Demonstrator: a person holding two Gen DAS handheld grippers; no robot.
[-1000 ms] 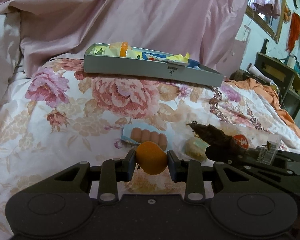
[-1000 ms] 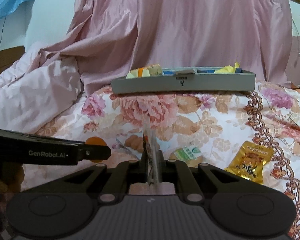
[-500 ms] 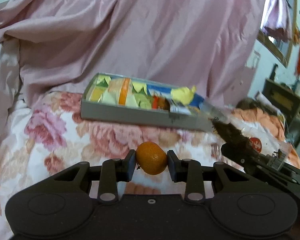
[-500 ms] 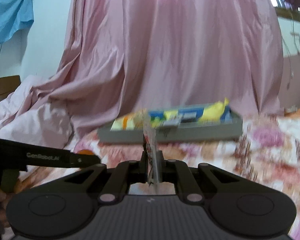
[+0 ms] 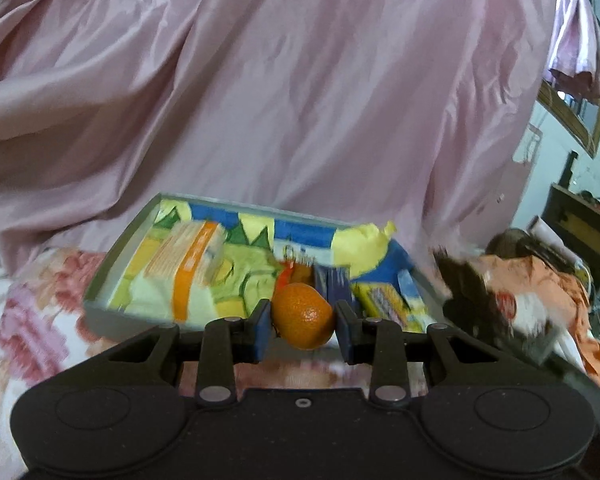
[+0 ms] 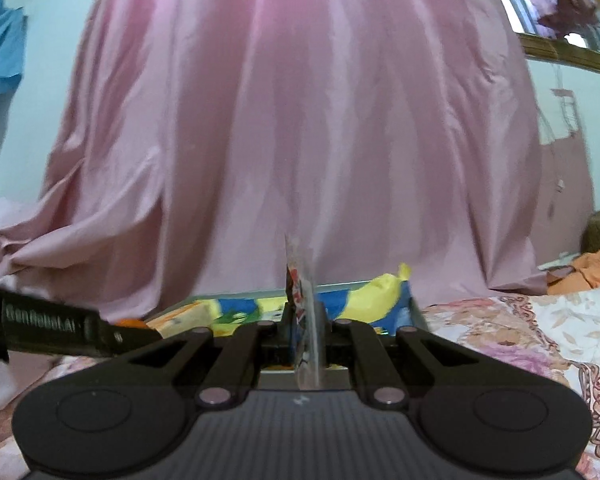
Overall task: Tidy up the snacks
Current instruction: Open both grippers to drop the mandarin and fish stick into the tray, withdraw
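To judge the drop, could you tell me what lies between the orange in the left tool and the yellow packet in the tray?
In the left wrist view, dark blue packets stand between the orange and the yellow packet, inside the grey tray.

Both wrist cams low, near, facing pink curtain, sharing grey tray.

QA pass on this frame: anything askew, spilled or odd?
Nothing spilled. The grey tray is crowded, and a yellow packet pokes above its rim. The left gripper holds the mandarin squarely; the right gripper pinches a clear snack packet edge-on.
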